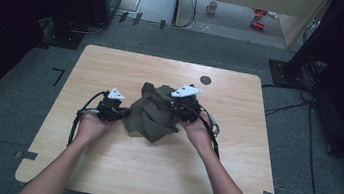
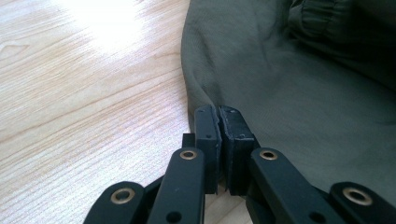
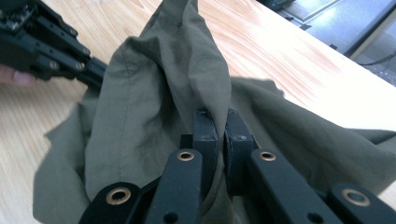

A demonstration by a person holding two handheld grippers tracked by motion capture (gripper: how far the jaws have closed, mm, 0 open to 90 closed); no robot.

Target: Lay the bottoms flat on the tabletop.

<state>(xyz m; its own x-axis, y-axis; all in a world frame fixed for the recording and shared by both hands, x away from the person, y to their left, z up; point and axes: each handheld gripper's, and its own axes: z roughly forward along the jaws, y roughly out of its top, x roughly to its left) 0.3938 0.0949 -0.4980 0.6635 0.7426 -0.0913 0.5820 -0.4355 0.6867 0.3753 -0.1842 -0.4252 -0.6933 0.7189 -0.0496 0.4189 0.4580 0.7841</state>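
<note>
The left gripper (image 2: 219,112) has its jaws pressed together on the hem of an olive-green cloth (image 2: 289,93); in the left gripper view the pinched edge puckers right at the pad tips, and the rest of the fabric spreads away toward twelve and two o'clock, with bare table (image 2: 84,102) from nine to eleven o'clock.

The right gripper (image 3: 218,116) is likewise clamped on the cloth: in the right gripper view a fold of fabric runs down between the two pads and rises above them in a peak toward twelve o'clock. More of the cloth drapes off to seven o'clock and to four o'clock. The left gripper's black jaws enter that view at ten o'clock, meeting the cloth's edge.

From the high view, the cloth (image 1: 153,112) sits bunched in a heap near the middle of the table (image 1: 100,168). The left gripper (image 1: 118,113) lies at the heap's nine o'clock side, low on the tabletop. The right gripper (image 1: 178,109) is at roughly two o'clock of the heap, holding its fold a little above the rest.
</note>
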